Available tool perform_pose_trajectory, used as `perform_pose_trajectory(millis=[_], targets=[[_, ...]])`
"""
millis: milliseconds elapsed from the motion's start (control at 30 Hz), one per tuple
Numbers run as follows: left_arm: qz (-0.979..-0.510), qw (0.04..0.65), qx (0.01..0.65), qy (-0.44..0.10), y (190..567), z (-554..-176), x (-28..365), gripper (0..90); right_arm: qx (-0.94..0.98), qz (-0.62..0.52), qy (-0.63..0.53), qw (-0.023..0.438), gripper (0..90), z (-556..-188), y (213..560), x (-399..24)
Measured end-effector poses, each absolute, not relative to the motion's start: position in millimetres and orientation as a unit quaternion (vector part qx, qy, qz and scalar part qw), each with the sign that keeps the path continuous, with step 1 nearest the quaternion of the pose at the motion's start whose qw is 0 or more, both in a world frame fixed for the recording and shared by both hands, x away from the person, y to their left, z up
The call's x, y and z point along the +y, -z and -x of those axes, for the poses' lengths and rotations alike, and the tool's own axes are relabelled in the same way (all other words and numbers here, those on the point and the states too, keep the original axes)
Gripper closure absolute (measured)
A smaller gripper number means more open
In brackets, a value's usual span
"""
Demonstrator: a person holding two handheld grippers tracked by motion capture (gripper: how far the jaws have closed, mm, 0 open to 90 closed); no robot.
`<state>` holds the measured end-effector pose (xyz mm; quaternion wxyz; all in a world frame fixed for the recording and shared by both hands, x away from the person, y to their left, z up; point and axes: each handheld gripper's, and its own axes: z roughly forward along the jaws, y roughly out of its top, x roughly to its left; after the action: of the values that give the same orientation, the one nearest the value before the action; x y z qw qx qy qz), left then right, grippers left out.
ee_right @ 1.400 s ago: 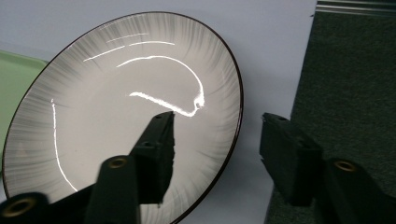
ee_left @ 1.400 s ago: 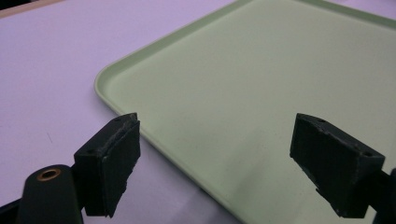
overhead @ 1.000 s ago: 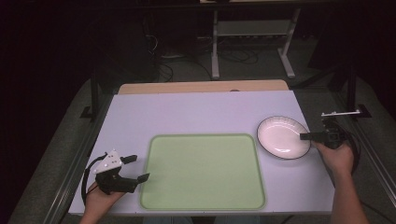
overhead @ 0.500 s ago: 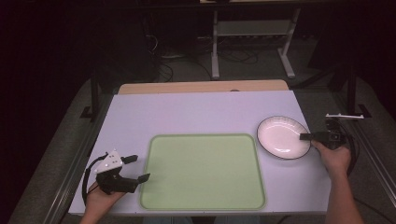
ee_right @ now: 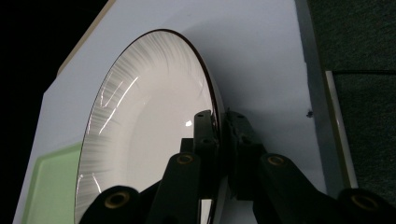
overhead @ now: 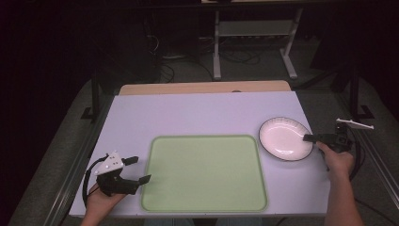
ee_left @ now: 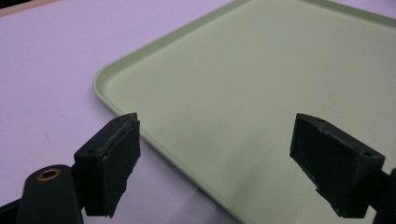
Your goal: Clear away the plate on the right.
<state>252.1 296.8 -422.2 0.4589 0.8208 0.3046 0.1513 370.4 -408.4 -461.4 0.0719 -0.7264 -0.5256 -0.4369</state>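
A white plate (overhead: 283, 138) with a dark rim lies on the table at the right, beside the green tray (overhead: 205, 172). My right gripper (overhead: 310, 138) is shut on the plate's right rim; its jaws have just been closing on it. In the right gripper view the plate (ee_right: 140, 140) has its rim pinched between the two black jaws of the right gripper (ee_right: 220, 122), one inside the rim and one outside. My left gripper (overhead: 139, 169) rests at the front left, open, at the tray's left edge. The left gripper view has the left gripper (ee_left: 219, 154) with jaws wide over the tray (ee_left: 261, 84) corner.
The white table (overhead: 197, 113) has bare room behind the tray and at the far left. A wooden strip (overhead: 202, 87) runs along its far edge. Beyond it stand a metal stand (overhead: 254, 42) and cables on dark floor. The table's right edge is close to the right hand (overhead: 336, 162).
The right gripper has sunk a little toward the table at the plate's rim and its jaws have closed on that rim. The left gripper has stayed still.
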Motion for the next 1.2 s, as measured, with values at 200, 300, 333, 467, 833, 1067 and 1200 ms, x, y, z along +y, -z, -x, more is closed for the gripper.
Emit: perform_pose_trajectory(millis=[200, 300, 333, 467, 833, 1067, 1200], targets=[[-0.820, 0.460, 0.304, -0.153, 422, -252, 298, 15.9, -0.506, 0.736, 0.444, 0.074, 83.0, -367, 462, -408], [-0.819, 0.461, 0.305, -0.153, 422, -252, 298, 15.9, -0.501, 0.738, 0.447, 0.074, 82.8, -367, 462, -408], [-0.819, 0.462, 0.304, -0.152, 422, -252, 298, 15.9, -0.498, 0.737, 0.451, 0.071, 82.5, -366, 461, -407], [-0.819, 0.462, 0.303, -0.154, 421, -252, 298, 15.9, -0.489, 0.738, 0.460, 0.065, 81.6, -364, 456, -409], [-0.818, 0.463, 0.305, -0.153, 421, -252, 298, 15.9, -0.481, 0.730, 0.482, 0.058, 81.5, -360, 436, -414], [-0.818, 0.463, 0.306, -0.154, 421, -251, 298, 15.9, -0.486, 0.715, 0.499, 0.059, 81.4, -356, 427, -412], [-0.817, 0.463, 0.307, -0.155, 421, -251, 299, 15.9, -0.497, 0.700, 0.509, 0.063, 80.7, -352, 422, -407]])
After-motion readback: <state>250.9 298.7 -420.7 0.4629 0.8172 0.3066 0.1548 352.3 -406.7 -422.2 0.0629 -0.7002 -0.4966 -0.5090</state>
